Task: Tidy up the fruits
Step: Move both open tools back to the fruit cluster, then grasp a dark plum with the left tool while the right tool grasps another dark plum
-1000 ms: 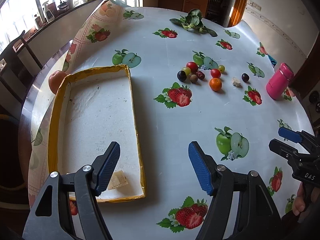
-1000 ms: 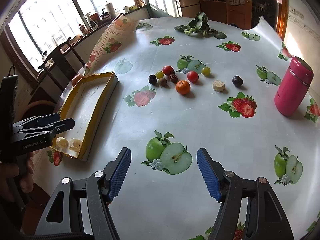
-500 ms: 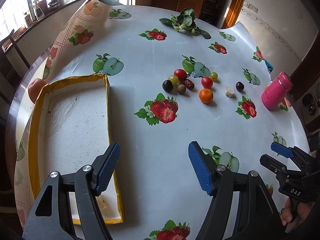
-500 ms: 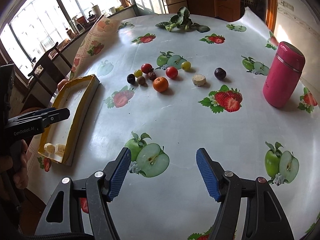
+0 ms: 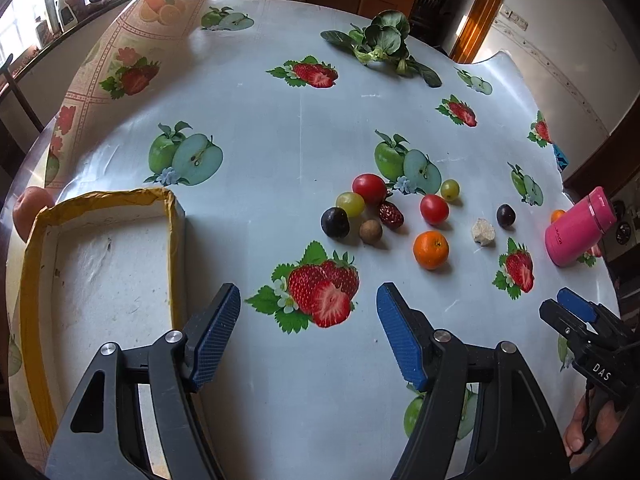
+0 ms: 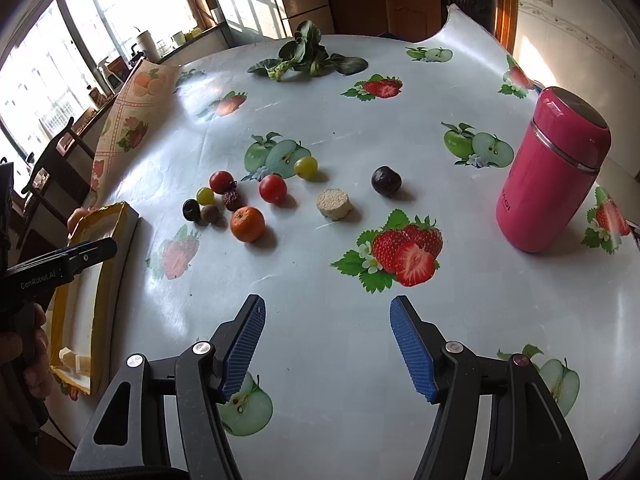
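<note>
Several small fruits lie in a cluster on the fruit-print tablecloth: an orange (image 5: 431,249) (image 6: 247,224), two red tomatoes (image 5: 434,209) (image 6: 273,188), green grapes (image 5: 350,204), dark plums (image 5: 335,222) (image 6: 385,180) and a pale round slice (image 6: 333,204). A white foam tray with a yellow rim (image 5: 31,264) (image 6: 105,280) lies at the left. My left gripper (image 5: 308,336) is open and empty, short of the cluster. My right gripper (image 6: 326,344) is open and empty, nearer than the fruits.
A pink flask (image 6: 554,172) (image 5: 578,226) stands at the right. Leafy greens (image 5: 380,42) lie at the far side. A peach (image 5: 30,210) sits behind the tray. Two pale pieces (image 6: 76,360) lie in the tray's near end. The cloth's left edge is curled up.
Both grippers have moved forward toward the fruit cluster, the left one also shifting right off the tray. Both stay open.
</note>
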Tool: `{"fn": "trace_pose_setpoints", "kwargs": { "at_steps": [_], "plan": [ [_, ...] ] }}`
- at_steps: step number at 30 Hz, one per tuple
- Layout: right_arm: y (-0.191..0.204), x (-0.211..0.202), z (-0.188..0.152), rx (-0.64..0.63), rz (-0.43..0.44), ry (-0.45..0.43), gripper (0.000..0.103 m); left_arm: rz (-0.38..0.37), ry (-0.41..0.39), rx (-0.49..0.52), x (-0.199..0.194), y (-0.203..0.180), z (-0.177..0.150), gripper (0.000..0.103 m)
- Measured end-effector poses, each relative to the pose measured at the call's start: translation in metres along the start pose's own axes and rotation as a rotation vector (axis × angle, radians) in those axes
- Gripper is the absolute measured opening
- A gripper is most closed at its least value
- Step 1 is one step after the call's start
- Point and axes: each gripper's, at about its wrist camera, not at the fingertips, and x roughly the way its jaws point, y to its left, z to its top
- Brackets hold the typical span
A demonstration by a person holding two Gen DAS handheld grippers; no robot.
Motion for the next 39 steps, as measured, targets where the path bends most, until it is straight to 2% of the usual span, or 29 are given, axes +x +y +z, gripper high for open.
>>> {"fn": "trace_pose_setpoints", "kwargs": {
  "at_steps": [4,9,13,15,17,19,22,24,25,27,32,39],
  "plan": [
    [-0.012,0.016,0.024,0.033,-0.037,-0.012,0.065,-0.027,0.017,-0.012,0.029,-0.003,0.020,0.070],
    [-0.023,0.038,0.053,0.068,-0.094,-0.034,0.065,-0.011,0.051,-0.002,0.062,-0.007,0.035,0.070],
    [-0.030,0.056,0.071,0.086,-0.110,-0.038,0.065,-0.027,0.066,-0.018,0.078,-0.005,0.041,0.067],
    [-0.033,0.065,0.076,0.091,-0.116,-0.034,0.064,-0.035,0.080,-0.011,0.085,-0.005,0.040,0.060],
    [-0.035,0.074,0.078,0.098,-0.119,-0.025,0.064,-0.032,0.093,-0.005,0.092,-0.006,0.038,0.057],
    [-0.038,0.084,0.079,0.102,-0.119,-0.010,0.059,-0.020,0.072,0.017,0.092,-0.009,0.037,0.054],
    [-0.043,0.098,0.079,0.110,-0.120,0.018,0.050,-0.030,0.061,0.029,0.093,-0.011,0.038,0.045],
    [-0.046,0.104,0.077,0.119,-0.115,0.026,0.041,-0.068,0.067,0.027,0.094,-0.011,0.038,0.025],
    [-0.047,0.103,0.077,0.120,-0.104,0.016,0.038,-0.075,0.076,0.028,0.095,-0.013,0.040,0.020],
    [-0.046,0.101,0.077,0.121,-0.080,0.012,0.027,-0.071,0.076,0.033,0.093,-0.015,0.038,0.020],
    [-0.036,0.088,0.073,0.101,-0.073,-0.010,0.027,-0.102,0.075,-0.003,0.080,-0.004,0.030,0.020],
    [-0.013,0.057,0.053,0.094,-0.012,-0.026,0.027,-0.087,0.046,-0.033,0.043,0.007,0.014,0.020]
  ]
}}
